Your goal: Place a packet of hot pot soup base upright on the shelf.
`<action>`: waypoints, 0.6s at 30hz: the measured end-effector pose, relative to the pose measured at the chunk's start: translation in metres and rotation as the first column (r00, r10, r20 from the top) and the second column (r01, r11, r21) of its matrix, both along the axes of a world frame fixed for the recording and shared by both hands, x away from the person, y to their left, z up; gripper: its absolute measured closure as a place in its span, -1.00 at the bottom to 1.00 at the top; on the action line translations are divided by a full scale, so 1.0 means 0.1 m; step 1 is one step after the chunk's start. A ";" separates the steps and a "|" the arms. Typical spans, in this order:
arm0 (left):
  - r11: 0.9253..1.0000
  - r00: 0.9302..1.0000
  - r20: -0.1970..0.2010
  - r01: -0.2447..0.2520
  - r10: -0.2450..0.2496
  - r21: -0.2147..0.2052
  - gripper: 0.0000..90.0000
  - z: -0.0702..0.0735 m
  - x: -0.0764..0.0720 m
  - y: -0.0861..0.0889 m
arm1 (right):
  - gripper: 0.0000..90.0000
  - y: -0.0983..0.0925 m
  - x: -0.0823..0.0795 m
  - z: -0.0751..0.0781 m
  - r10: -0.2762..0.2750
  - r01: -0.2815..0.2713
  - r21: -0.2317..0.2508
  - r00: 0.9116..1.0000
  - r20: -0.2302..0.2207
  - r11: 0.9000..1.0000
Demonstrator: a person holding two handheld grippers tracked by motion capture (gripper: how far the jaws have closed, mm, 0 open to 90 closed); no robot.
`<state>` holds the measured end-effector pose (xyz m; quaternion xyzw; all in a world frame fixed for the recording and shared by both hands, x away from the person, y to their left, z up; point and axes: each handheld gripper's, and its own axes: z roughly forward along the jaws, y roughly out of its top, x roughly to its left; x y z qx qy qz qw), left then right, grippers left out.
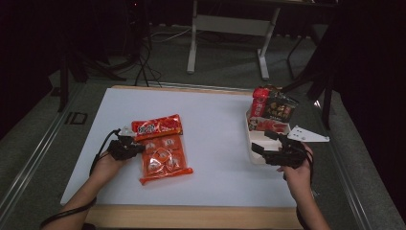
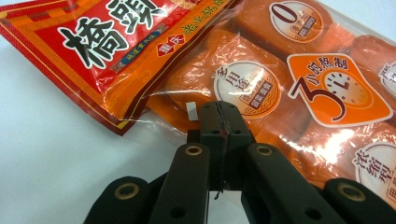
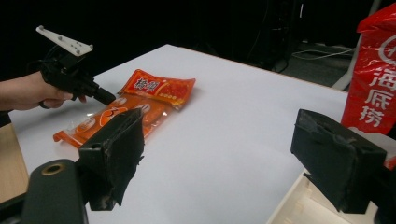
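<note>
My left tongs (image 1: 140,147) sit at the left edge of the orange packet of sauce cups (image 1: 165,160), which lies flat on the white table (image 1: 215,143). From the high view I cannot make out how their jaws stand; they are a dark clump against my left hand (image 1: 109,163). The left gripper view settles it: the two black jaws are pressed together, tip to tip, with nothing between them, and the tips rest at the clear plastic border of the orange packet (image 2: 280,93). That view also shows round labels on the cups, which the high view blurs. Just ahead of the tips and to their left, the red snack bag (image 2: 93,51) overlaps the top of the orange packet; its upper part is cut off by the frame.

The right gripper view shows my left tongs (image 3: 106,98) from the far side, nose down at the packet (image 3: 116,116), with the red bag (image 3: 161,88) beyond them.

My right tongs (image 1: 262,143) are well apart from all that, over the white tray (image 1: 258,155) at the table's right edge. Their jaws stand wide apart in the right gripper view, empty. Beside the right jaw rises a red pouch (image 3: 373,79), cut off at the frame; the high view shows more packets (image 1: 273,110) standing in the tray, too dark to read.
</note>
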<state>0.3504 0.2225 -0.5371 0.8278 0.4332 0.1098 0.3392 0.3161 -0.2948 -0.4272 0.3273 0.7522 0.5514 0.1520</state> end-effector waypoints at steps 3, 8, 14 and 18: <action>1.000 1.000 -0.008 0.006 -0.006 -0.009 1.00 0.00 0.03 -0.04 | -0.62 0.01 0.00 0.00 0.005 -0.005 -0.003 1.000 -0.001 1.000; 0.999 0.999 -0.005 0.041 -0.041 -0.005 1.00 0.01 0.07 -0.20 | -0.62 0.01 0.00 -0.01 0.005 -0.005 -0.003 1.000 -0.002 1.000; 0.996 0.996 -0.003 0.086 -0.086 -0.006 1.00 0.01 0.13 -0.39 | -0.62 0.00 0.00 -0.01 0.006 -0.006 -0.002 1.000 -0.004 1.000; 0.994 0.994 -0.006 0.113 -0.113 -0.002 1.00 0.02 0.16 -0.50 | -0.62 -0.01 0.00 -0.02 0.006 -0.006 0.001 1.000 -0.006 1.000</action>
